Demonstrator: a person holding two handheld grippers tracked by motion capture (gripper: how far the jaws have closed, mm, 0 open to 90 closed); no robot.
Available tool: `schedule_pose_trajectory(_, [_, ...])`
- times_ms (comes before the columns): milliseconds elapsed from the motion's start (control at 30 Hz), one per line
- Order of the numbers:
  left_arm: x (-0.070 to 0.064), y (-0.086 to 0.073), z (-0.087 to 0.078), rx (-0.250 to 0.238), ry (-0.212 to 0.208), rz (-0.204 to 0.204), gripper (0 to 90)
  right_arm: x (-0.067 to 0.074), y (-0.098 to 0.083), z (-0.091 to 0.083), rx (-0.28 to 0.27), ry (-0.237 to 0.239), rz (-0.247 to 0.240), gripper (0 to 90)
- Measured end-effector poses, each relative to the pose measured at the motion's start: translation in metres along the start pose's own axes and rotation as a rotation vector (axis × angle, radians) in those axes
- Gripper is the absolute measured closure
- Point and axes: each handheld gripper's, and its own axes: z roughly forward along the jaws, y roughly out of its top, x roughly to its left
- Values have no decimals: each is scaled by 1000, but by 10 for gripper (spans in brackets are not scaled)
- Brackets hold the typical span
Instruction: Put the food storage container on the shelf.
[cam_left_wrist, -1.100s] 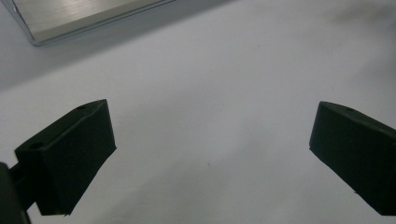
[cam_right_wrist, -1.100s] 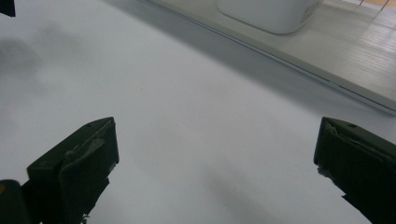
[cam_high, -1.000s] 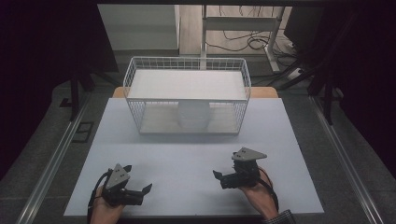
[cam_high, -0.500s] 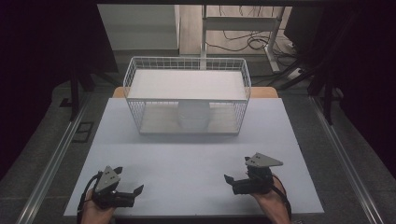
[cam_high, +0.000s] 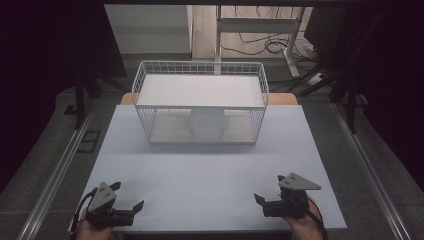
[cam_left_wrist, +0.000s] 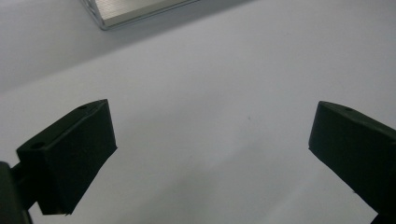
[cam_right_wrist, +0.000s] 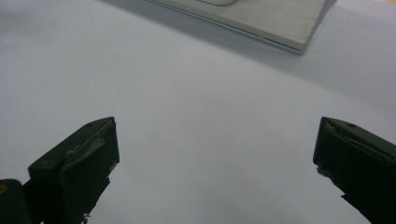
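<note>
I have the wire basket (cam_high: 200, 102) as my landmark: it stands at the far middle of the worktop (cam_high: 210, 170), with a white rounded container (cam_high: 207, 123) inside it on its lower level, toward the front. My left gripper (cam_high: 126, 201) sits well short of the basket, near the worktop's near edge and off to the basket's left, its jaws spread wide with nothing between them. My right gripper (cam_high: 269, 191) sits equally far back from the basket, off to its right, jaws likewise spread apart and holding nothing. Both grippers point inward, toward each other.
</note>
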Motion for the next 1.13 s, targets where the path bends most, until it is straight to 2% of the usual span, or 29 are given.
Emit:
schedule_pose_trajectory(300, [2, -7, -9, -5, 16, -10, 2, -7, -17, -18, -6, -33, 35, 0])
schedule_pose_trajectory(533, [3, -13, -15, -5, 31, -16, 2, -12, -34, -30, 10, -63, 61, 0])
schedule_pose_trajectory(733, [3, -18, -17, 13, 48, -13, 1, -15, -47, -34, 37, -82, 71, 0])
schedule_pose_trajectory(833, [3, -20, -16, 29, 56, -12, 1, -16, -54, -34, 67, -91, 75, 0])
schedule_pose_trajectory(900, [4, -21, -17, 22, 58, -17, 0, -16, -58, -34, 92, -94, 79, 0])
schedule_pose_trajectory(1133, [3, -20, -15, 39, 60, -14, 5, -17, -59, -34, 100, -98, 97, 0])
